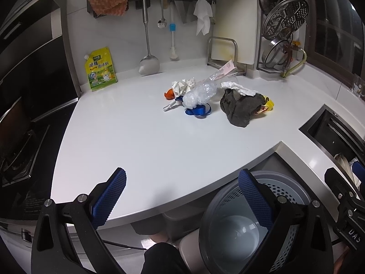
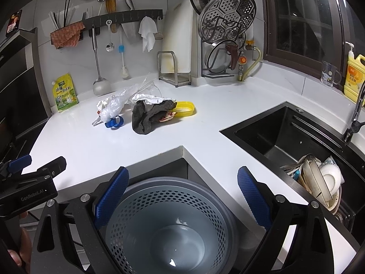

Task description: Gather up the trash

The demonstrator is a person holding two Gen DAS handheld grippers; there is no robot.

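A pile of trash lies mid-counter: crumpled paper [image 1: 184,85], a clear plastic bag [image 1: 200,94], blue ribbon [image 1: 198,110], a dark grey rag [image 1: 239,107] under a white tissue [image 1: 237,88], and a yellow lid [image 1: 269,102]. The right wrist view shows the same bag [image 2: 114,107], rag [image 2: 148,116] and lid [image 2: 186,109]. A grey perforated bin [image 2: 159,180] stands on the floor in the counter's inner corner. My left gripper [image 1: 182,196] hovers open over the counter's front edge, far from the pile. My right gripper [image 2: 182,194] is open above the bin, holding nothing.
A black sink [image 2: 285,137] with stacked dishes [image 2: 319,178] is at the right. A stove [image 1: 18,148] borders the counter's left end. A yellow seasoning pouch [image 1: 100,69], hanging utensils and a lid rack [image 2: 219,45] line the back wall.
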